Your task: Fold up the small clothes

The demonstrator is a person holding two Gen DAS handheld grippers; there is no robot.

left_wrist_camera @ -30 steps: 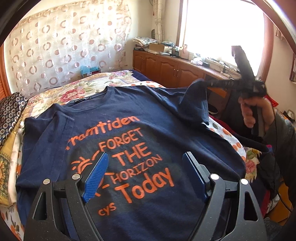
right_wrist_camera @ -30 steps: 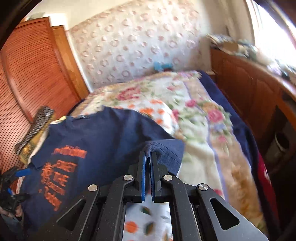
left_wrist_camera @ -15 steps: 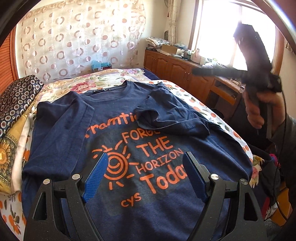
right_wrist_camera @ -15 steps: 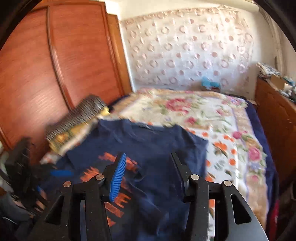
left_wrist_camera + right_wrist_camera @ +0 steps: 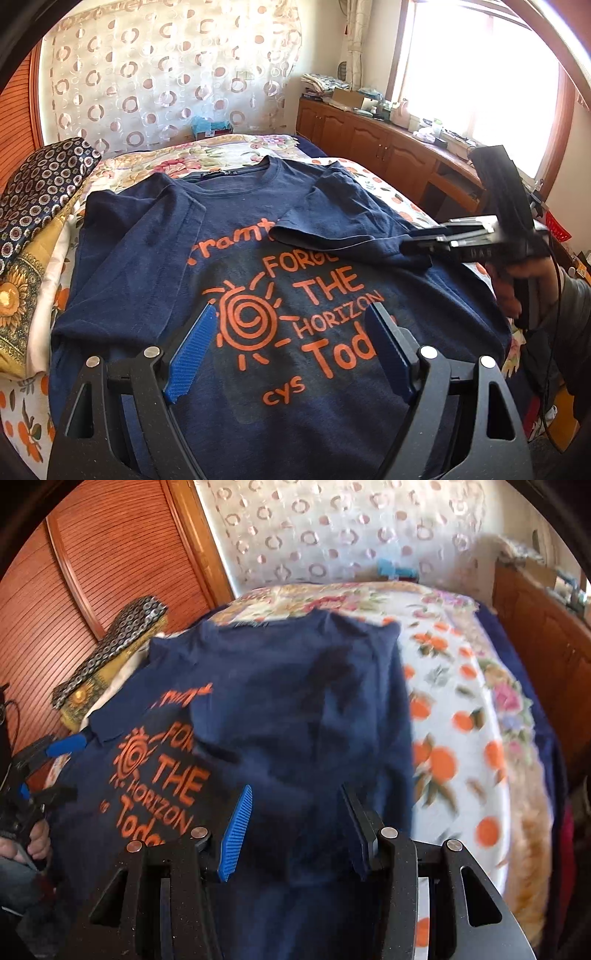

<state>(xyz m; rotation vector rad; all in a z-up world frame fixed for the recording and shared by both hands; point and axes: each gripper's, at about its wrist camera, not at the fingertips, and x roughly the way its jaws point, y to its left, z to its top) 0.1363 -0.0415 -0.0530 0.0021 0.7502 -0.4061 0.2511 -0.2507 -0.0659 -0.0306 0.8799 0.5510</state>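
The navy T-shirt (image 5: 229, 280) lies face up on my bed (image 5: 229, 151), collar toward the curtained wall, its orange print reading "FORGE… THE HORIZON Toda…" beside a sun spiral. Its right sleeve (image 5: 343, 225) is folded inward across the chest and covers the end of the top line of lettering; the left sleeve lies flat along the shirt's side. From my right wrist view the same shirt (image 5: 295, 709) fills the middle, a bit blurred, with the flowered and orange-dotted bedspread (image 5: 461, 716) showing past its edge.

My left tool (image 5: 291, 350) hangs over the lower part of the print, its jaws spread wide with nothing between them. My right tool (image 5: 295, 823) is also spread wide and empty, poised just above the folded cloth; in the left view it (image 5: 410, 245) sits at the hem of the folded sleeve, though I cannot tell whether it touches.

A dark patterned cushion (image 5: 40, 188) rests at the bed's left edge, a wooden cabinet (image 5: 373, 144) runs under the window (image 5: 476, 74), and a wardrobe (image 5: 96, 565) stands to the left.
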